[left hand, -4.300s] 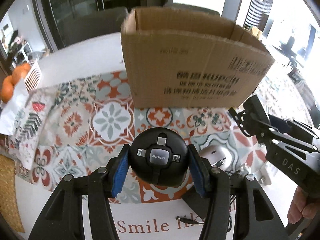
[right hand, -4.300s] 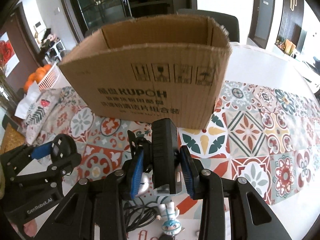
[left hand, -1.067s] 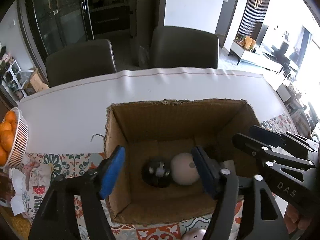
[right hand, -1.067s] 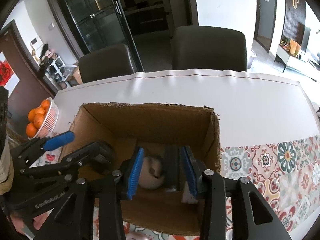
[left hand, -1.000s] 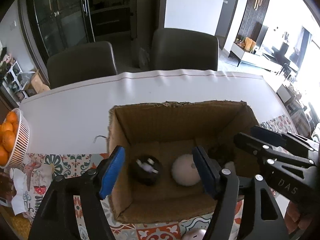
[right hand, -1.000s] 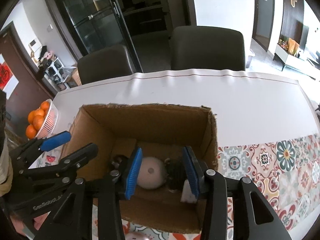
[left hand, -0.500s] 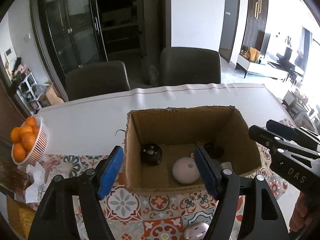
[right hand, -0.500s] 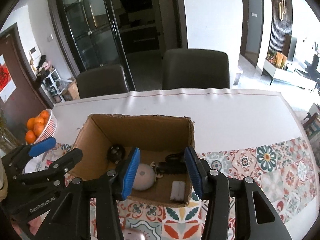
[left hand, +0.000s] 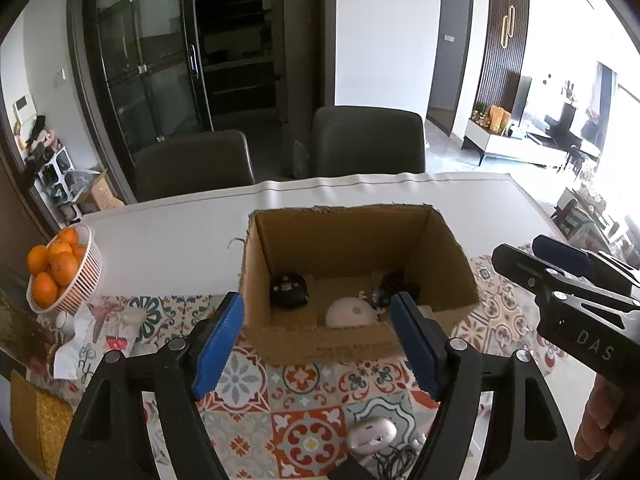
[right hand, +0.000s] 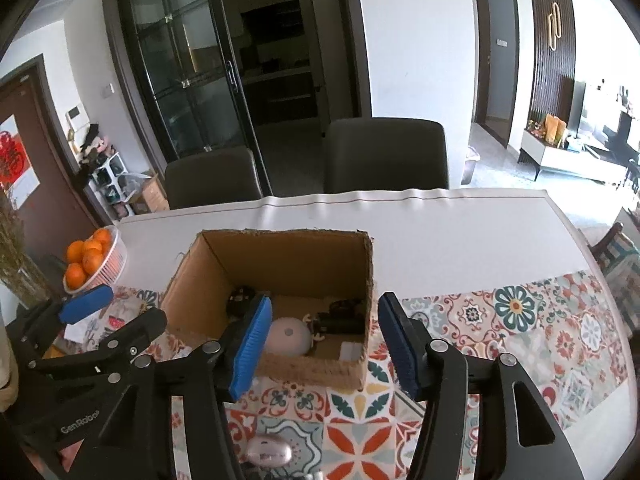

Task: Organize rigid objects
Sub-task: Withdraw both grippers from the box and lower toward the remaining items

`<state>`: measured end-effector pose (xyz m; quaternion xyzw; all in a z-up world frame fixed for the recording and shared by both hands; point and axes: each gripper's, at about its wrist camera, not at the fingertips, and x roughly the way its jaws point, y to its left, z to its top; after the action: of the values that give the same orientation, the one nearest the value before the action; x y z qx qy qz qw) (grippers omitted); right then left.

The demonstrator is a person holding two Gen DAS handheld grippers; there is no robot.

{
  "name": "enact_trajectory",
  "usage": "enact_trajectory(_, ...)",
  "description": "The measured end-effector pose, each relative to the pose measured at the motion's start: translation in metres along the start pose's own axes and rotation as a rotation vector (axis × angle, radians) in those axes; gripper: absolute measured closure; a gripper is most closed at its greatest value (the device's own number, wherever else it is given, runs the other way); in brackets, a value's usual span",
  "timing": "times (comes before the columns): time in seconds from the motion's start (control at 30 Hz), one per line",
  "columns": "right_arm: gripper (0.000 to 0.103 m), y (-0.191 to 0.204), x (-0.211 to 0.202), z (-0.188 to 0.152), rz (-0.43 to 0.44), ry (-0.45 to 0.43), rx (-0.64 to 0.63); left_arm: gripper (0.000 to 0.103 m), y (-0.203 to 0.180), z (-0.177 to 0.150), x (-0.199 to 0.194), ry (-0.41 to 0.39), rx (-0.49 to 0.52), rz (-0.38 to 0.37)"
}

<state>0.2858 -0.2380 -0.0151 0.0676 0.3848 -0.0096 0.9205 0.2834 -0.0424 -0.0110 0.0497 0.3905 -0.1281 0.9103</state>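
A patterned cloth covers your bench (left hand: 168,240). The cardboard box (left hand: 352,336) sits at twelve o'clock, holding the black puck (left hand: 289,289) and white dome (left hand: 350,314). Your left gripper (left hand: 316,344) and right gripper (right hand: 324,344) have empty jaws, opening wider.

Lighting: bright daylight from the right, window area overexposed. Focus: sharp centrally. Distortion: strong fisheye curvature, black vignette in all corners.

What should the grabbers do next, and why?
Probably lower the right gripper toward the pinkish mouse on the patterned mat: both grippers hold nothing, their jaws are opening, and the mouse lies outside the cardboard box.
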Motion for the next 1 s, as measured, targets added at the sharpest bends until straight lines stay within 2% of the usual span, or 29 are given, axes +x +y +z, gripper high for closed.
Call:
enact_trajectory(0.2, 0.039, -0.007, -0.012, -0.015, -0.021, 0.01, 0.002, 0.026, -0.009, -0.015, -0.007, 0.024, -0.007, -0.009)
enact_trajectory(0.43, 0.038, -0.015, -0.015, -0.036, -0.034, 0.052, 0.009, 0.026, -0.02, -0.037, -0.007, 0.074, -0.008, -0.021)
enact_trajectory(0.73, 0.037, -0.023, -0.011, -0.066, -0.038, 0.14, 0.02, 0.024, -0.028, -0.066, 0.006, 0.157, -0.007, -0.032)
enact_trajectory(1.0, 0.037, -0.03, -0.004, -0.088, -0.05, 0.2, 0.045, 0.023, -0.035, -0.087, 0.027, 0.261, -0.023, -0.073)
